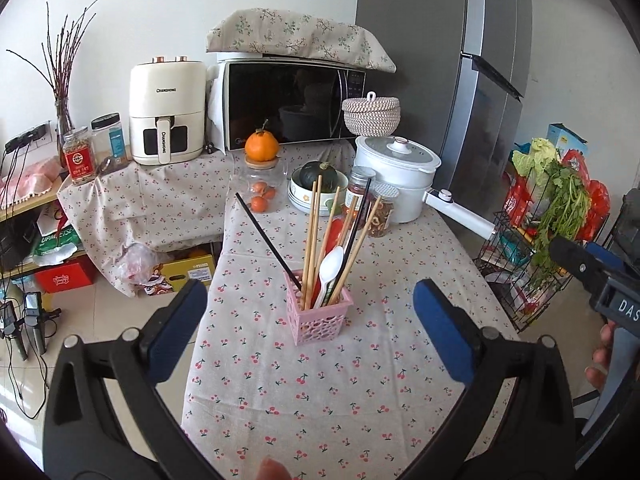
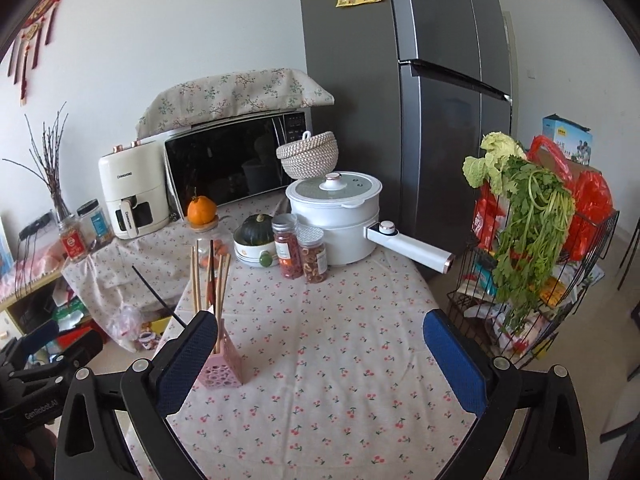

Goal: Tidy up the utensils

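Observation:
A pink perforated utensil holder stands on the cherry-print tablecloth. It holds several wooden chopsticks, black chopsticks and a white plastic spoon. My left gripper is open and empty, its blue pads either side of the holder but nearer the camera. My right gripper is open and empty above the table; the holder sits just behind its left pad. The right gripper also shows at the left wrist view's right edge.
At the table's far end stand a white electric pot with a long handle, two spice jars, a bowl with a green squash and a glass jar. A wire rack of greens stands right of the table.

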{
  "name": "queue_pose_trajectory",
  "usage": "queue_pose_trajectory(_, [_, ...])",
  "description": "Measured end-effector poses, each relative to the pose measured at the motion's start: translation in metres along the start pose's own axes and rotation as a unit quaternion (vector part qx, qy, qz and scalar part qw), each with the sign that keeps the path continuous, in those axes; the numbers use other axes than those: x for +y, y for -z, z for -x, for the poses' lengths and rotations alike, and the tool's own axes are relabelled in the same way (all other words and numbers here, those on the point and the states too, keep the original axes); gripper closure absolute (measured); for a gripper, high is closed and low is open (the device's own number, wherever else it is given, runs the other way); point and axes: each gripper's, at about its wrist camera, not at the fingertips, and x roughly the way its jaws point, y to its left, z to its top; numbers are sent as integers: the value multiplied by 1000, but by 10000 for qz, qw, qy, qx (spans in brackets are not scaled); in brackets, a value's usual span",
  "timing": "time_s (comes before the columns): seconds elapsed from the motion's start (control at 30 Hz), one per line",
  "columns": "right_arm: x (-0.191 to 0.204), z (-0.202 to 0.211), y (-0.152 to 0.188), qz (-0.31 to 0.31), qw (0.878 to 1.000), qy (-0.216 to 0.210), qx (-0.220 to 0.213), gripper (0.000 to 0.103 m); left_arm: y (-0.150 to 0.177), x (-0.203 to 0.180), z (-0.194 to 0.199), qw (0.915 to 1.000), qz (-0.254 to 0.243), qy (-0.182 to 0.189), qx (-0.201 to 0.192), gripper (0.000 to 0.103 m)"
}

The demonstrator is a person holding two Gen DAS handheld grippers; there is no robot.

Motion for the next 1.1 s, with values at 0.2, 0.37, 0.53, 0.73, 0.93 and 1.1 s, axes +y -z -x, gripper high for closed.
queue_pose_trajectory(0.2, [-1,23,17,273,9992,259,112,0,11,-8,15,9995,-120,-248,-154,1])
queue_pose_trajectory(0.37, [-3,31,16,200,9997,142,-56,0,11,-15,10,9995,-227,-179,-102,1])
queue_pose_trajectory(0.53, [0,12,21,238,9992,264,179,0,14,-14,-2,9999,-121,-98,44,1])
queue_pose_trajectory(0.73, [2,4,25,256,9988,332,257,0,16,-16,-9,9999,-101,33,135,1])
queue_pose_trajectory(0.93, [2,4,26,309,9985,406,215,0,14,-16,-5,9999,-37,-30,146,1])
queue_pose_trajectory(1.1, [2,7,27,337,9981,473,203,0,12,-19,-1,9999,-97,-40,82,1])
